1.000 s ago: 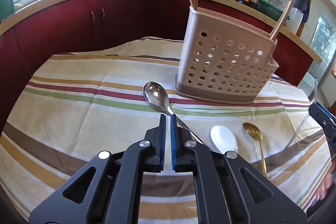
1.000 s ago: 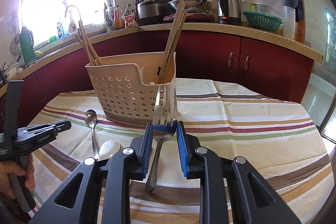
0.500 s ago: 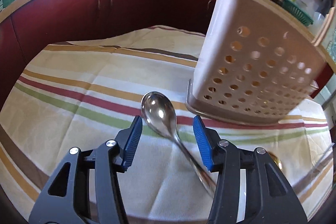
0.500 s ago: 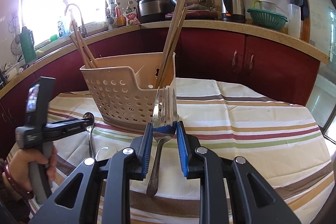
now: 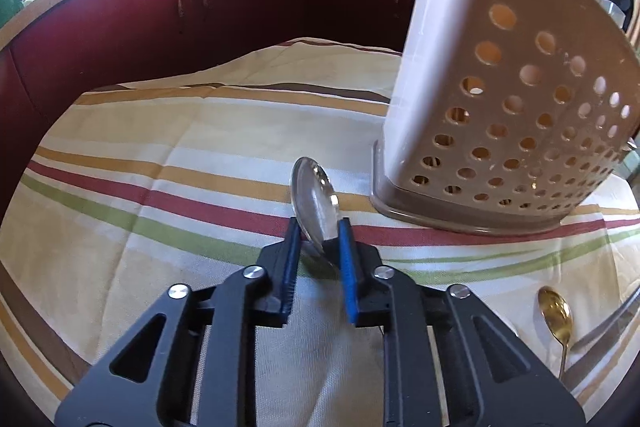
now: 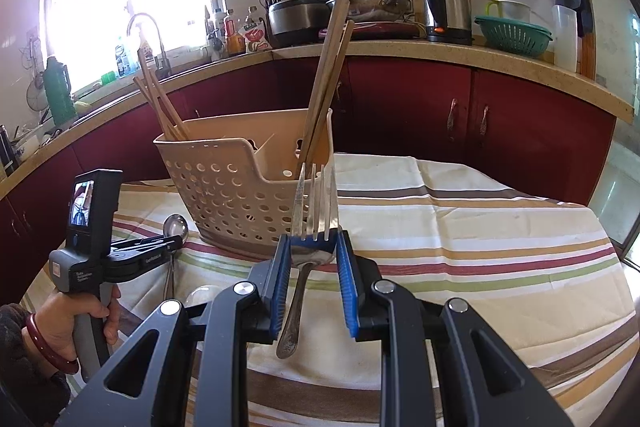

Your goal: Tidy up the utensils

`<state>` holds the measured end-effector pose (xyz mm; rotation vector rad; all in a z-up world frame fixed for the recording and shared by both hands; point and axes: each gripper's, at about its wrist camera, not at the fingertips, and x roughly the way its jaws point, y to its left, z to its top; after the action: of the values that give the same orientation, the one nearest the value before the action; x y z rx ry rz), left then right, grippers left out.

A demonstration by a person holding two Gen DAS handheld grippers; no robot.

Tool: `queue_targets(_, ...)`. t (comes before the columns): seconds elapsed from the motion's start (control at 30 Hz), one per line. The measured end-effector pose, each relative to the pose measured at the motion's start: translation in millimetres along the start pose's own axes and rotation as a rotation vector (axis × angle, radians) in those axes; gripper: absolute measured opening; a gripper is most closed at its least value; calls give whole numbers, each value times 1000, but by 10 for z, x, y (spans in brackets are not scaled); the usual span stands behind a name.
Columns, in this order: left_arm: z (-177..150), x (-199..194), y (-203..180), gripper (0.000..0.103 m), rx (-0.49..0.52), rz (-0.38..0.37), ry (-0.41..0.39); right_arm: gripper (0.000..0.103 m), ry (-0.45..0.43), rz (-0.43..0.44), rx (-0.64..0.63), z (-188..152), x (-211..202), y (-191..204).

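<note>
Closing on the steel spoon (image 5: 314, 201) near the table's middle, the left gripper (image 5: 319, 233) pinches its slick, stiff bowl (the narrow neck looks surer), while the right gripper (image 6: 311, 255) clamps a fork (image 6: 314, 219).

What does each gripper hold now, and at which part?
The right gripper holds a fork at its neck, just below the prongs. The left gripper is closing on a silver spoon, at the bowl's base.

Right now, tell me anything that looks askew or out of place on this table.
Nothing is spilled or broken. Loose on the striped tablecloth, outside the perforated holder: a gold spoon and a white spoon.
</note>
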<state>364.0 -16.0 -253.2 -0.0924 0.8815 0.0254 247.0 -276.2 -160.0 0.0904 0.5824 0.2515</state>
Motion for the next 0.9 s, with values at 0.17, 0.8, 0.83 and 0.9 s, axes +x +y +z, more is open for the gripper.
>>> queue_targets(0.17,-28,-50,14,7,-1,-40,-10,24,6,-5,-3,-14,14,13)
queue_targets(0.8,-126,-498,145,3,-43,-147,-79,24,3,-24,-16,-27,-13,102)
queue_targets(0.83,-140,-507,145,3,-48,-158,-64,24,3,-24,-17,-30,-19,112)
queue_targets(0.9,-197,-471,176,3,-67,-177,-12,24,5,-23,-19,-34,-28,126)
